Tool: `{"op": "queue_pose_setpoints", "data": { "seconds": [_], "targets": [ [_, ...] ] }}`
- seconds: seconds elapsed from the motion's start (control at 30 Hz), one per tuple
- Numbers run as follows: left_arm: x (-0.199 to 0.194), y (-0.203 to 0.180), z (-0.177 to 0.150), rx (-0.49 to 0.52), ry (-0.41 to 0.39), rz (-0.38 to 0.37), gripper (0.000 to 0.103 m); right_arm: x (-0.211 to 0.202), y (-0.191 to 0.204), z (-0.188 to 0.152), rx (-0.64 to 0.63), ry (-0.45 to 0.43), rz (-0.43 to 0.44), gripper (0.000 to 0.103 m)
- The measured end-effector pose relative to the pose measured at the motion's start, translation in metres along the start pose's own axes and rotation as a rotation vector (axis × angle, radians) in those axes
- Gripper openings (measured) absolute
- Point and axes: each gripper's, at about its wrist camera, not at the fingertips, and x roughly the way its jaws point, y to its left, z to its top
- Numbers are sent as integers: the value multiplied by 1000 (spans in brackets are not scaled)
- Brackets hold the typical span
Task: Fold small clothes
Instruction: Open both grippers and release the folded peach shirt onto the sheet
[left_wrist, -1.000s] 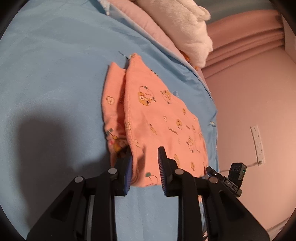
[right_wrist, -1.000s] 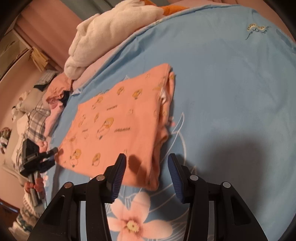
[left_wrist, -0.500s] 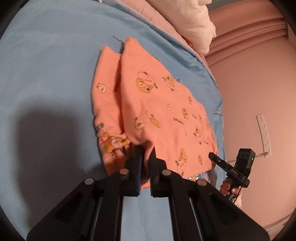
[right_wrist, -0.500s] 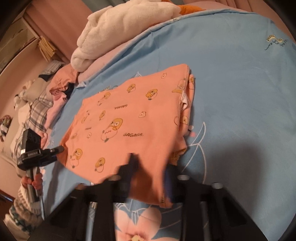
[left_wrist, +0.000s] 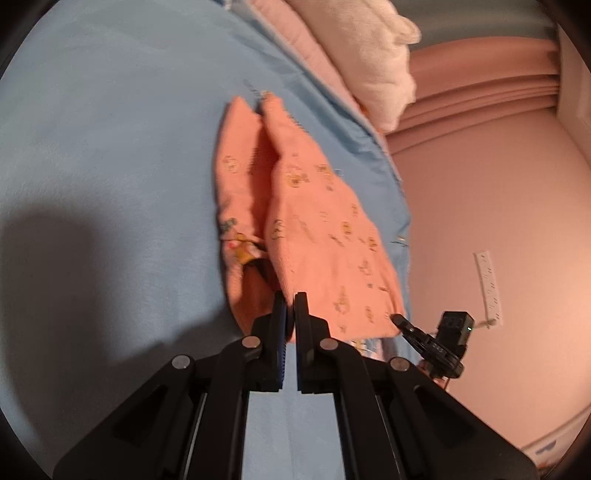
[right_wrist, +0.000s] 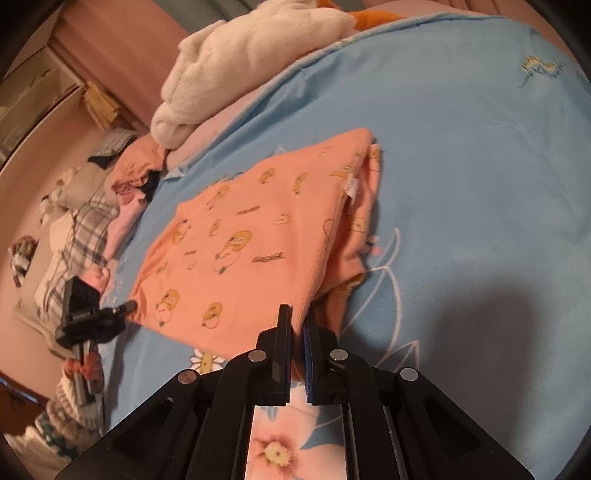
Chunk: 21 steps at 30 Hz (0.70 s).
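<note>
Orange printed garment, folded over, lies on the blue sheet near a white towel. Left gripper pinches one near corner of its top layer; right gripper pinches the other.

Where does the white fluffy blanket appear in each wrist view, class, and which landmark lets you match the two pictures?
Left wrist view: the white fluffy blanket is at the top, right of centre, beyond the blue sheet's far edge.
Right wrist view: the blanket is at the top, left of centre, again past the sheet's edge.
Shared landmark: the orange printed garment, lying on the sheet in front of the blanket.
</note>
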Motion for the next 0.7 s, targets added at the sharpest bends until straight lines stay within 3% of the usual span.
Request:
{"op": "queue_pose_setpoints", "data": {
  "seconds": [0.1, 0.23, 0.4, 0.5, 0.7],
  "targets": [
    [-8, -3, 2, 24, -18, -35, 0, -13, -3, -1, 9, -37, 52, 7],
    [-17, 8, 4, -16, -50, -72, 0, -19, -16, -6, 37, -42, 36, 7],
    [-17, 10, 3, -25, -43, 2, 2, -19, -28, -8, 85, -37, -30, 7],
    [-18, -1, 9, 6, -60, 95, 30, -22, -21, -6, 74, -42, -58, 7],
    [21, -54, 29, 171, -50, 161, 32, -2, 36, 15, -142, -58, -112, 7]
  ]
}}
